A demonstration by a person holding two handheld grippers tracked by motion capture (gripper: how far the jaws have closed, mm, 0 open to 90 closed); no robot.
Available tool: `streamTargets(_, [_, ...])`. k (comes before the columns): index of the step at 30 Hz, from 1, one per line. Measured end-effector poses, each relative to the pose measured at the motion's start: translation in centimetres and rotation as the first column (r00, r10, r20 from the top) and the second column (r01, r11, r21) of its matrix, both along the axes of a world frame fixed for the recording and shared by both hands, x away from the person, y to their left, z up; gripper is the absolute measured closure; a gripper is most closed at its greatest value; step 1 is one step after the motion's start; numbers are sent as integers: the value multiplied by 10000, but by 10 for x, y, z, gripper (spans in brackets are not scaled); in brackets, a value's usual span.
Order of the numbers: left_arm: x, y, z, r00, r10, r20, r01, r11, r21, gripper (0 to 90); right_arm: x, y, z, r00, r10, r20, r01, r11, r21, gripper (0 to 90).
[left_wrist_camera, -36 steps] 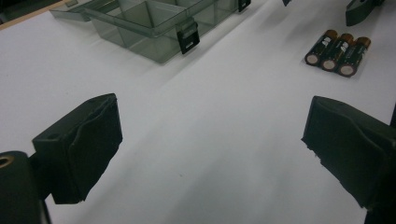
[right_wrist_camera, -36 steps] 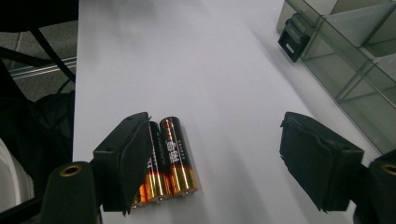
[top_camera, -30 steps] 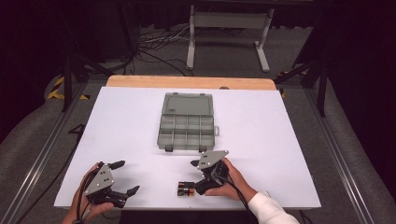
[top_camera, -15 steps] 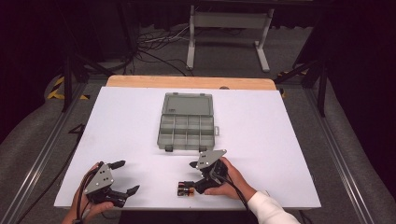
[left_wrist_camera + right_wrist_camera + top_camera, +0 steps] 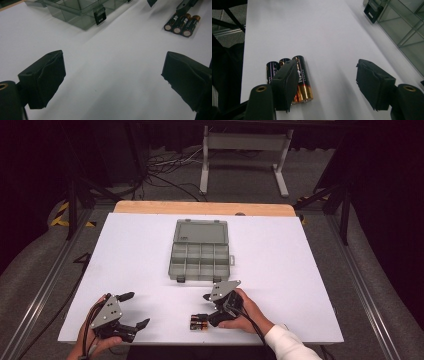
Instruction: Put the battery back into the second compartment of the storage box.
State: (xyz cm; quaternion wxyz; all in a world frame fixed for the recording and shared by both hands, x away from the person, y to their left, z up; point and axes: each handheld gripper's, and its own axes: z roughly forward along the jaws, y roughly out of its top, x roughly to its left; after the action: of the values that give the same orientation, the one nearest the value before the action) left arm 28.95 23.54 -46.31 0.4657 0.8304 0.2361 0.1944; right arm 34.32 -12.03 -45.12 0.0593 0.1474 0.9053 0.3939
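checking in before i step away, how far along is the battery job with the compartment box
Done: the grey translucent plastic compartment box lies open, and no battery shows in its compartments. In hand: the right gripper, jaws open, is beside the three black-and-gold batteries, which lie side by side on the white table, gripping none. The left gripper is open over bare table. Left: likely moving all three batteries into the box.

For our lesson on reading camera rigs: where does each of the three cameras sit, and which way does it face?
High view: above the person's side, facing forward and down on the white table; both hands, left gripper, right gripper.
Left gripper view: rides that gripper, facing across the table past its open jaws.
Right gripper view: rides that gripper, facing down between its open jaws.
All share the batteries and compartment box.
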Motion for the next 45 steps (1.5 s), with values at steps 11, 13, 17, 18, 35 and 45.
streamTargets(11, [1, -2, -1, 9999, -63, -87, 63, 10000, 43, 56, 1, 2, -4, 9995, 288, -87, -289, 9995, -156, 497])
streamTargets(13, [1, -2, -1, 9999, -41, -98, 42, 10000, 38, 57, 1, 3, -5, 9992, 396, -73, -398, 9989, -264, 616])
streamTargets(17, [1, -1, -1, 9999, -27, -102, 27, 10000, -7, 56, 1, 5, -6, 9984, 562, 77, -557, 9973, -480, 687])
streamTargets(18, [1, -1, -1, 9999, -21, -101, 21, 10000, -17, 56, 0, 5, -6, 9982, 588, 102, -582, 9971, -498, 704])
streamTargets(35, [1, -1, -1, 10000, 19, -97, -19, 10000, -62, 56, -3, 4, -4, 9964, 555, 647, -520, 9972, -544, 777])
streamTargets(45, [1, 0, -1, 9999, 54, -97, -55, 9999, -85, 57, -2, -3, 9, 9927, 138, 1199, -121, 9998, -152, 778])
